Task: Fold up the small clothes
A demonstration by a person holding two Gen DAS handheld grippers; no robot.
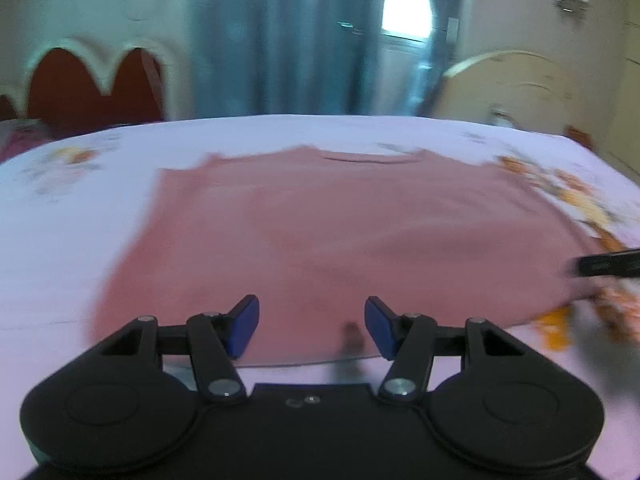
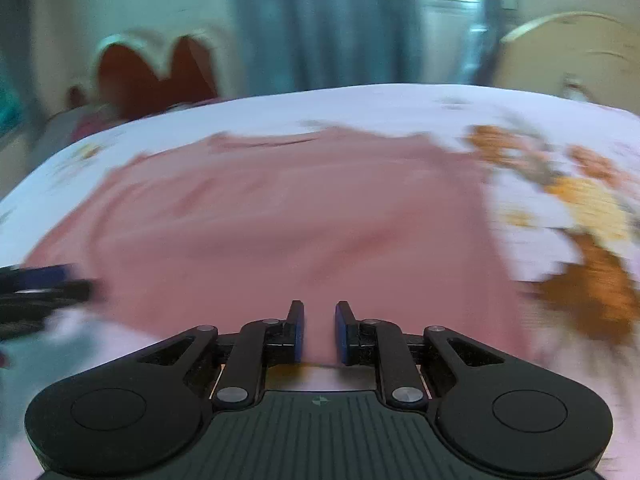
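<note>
One pink shirt (image 1: 320,236) lies on one bed sheet (image 1: 60,248). Two grippers are in view, the left gripper (image 1: 311,327) and the right gripper (image 2: 319,332), each with two blue pads. Behind the bed stand one curtain (image 1: 280,36) and two headboards.

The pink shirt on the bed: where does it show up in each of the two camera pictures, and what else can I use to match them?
Left wrist view: the pink shirt lies flat across the middle, reaching the open left gripper.
Right wrist view: the pink shirt fills the centre and left, ahead of the right gripper.
Shared landmark: the red headboard, far left in both.
</note>
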